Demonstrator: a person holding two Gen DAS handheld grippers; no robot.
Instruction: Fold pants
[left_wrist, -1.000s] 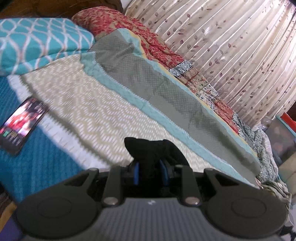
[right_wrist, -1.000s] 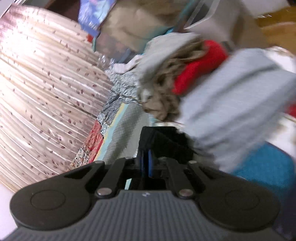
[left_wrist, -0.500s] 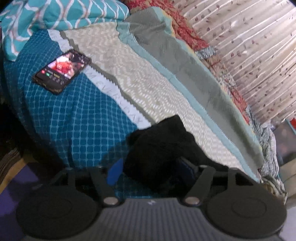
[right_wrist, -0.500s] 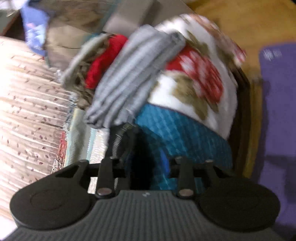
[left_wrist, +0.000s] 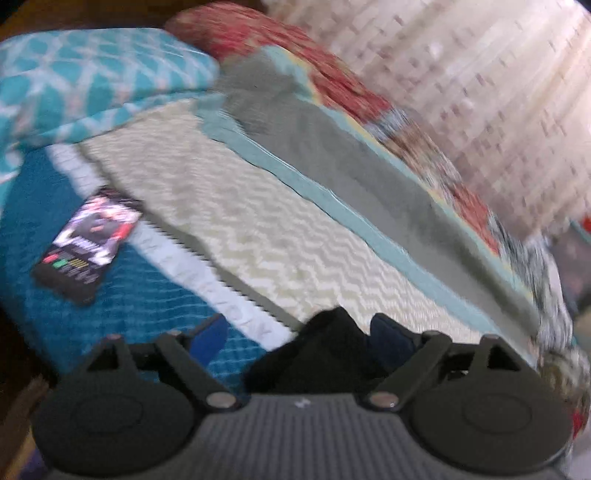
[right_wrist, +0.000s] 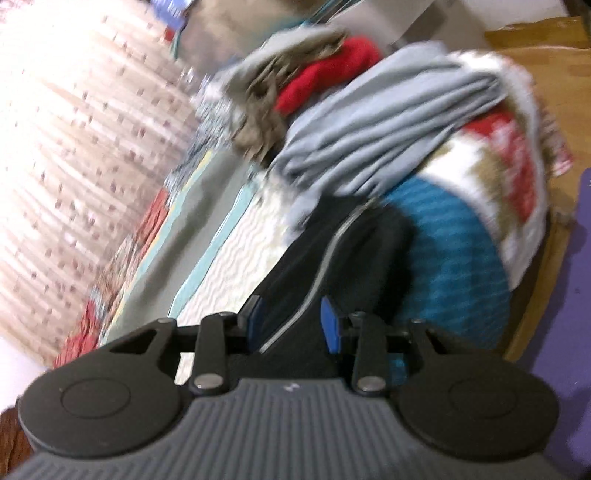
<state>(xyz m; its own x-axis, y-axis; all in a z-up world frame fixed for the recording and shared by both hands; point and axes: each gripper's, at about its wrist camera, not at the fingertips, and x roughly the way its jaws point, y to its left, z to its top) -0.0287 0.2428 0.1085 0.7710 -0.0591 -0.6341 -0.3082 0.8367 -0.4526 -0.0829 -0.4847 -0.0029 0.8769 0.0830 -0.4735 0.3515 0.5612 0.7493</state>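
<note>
The black pants (left_wrist: 325, 350) lie on the bed at the near edge. In the left wrist view my left gripper (left_wrist: 295, 339) is open, its blue pads wide apart, with a bunched end of the pants lying loose between them. In the right wrist view the pants (right_wrist: 332, 258) show a grey zipper seam running up from my right gripper (right_wrist: 291, 321). The right gripper's blue pads stand apart on either side of the cloth, so it is open. Both views are blurred.
A phone (left_wrist: 88, 247) with a lit screen lies on the blue bedspread (left_wrist: 110, 295). A teal pillow (left_wrist: 85, 81) is at the head. A pile of clothes (right_wrist: 369, 122) with a grey garment sits by the pants. Curtains (left_wrist: 480, 92) hang behind the bed.
Both grippers have opened and let go of the pants. The left view has swung back up over the bed; the right gripper has opened wider, with more of the pants showing.
</note>
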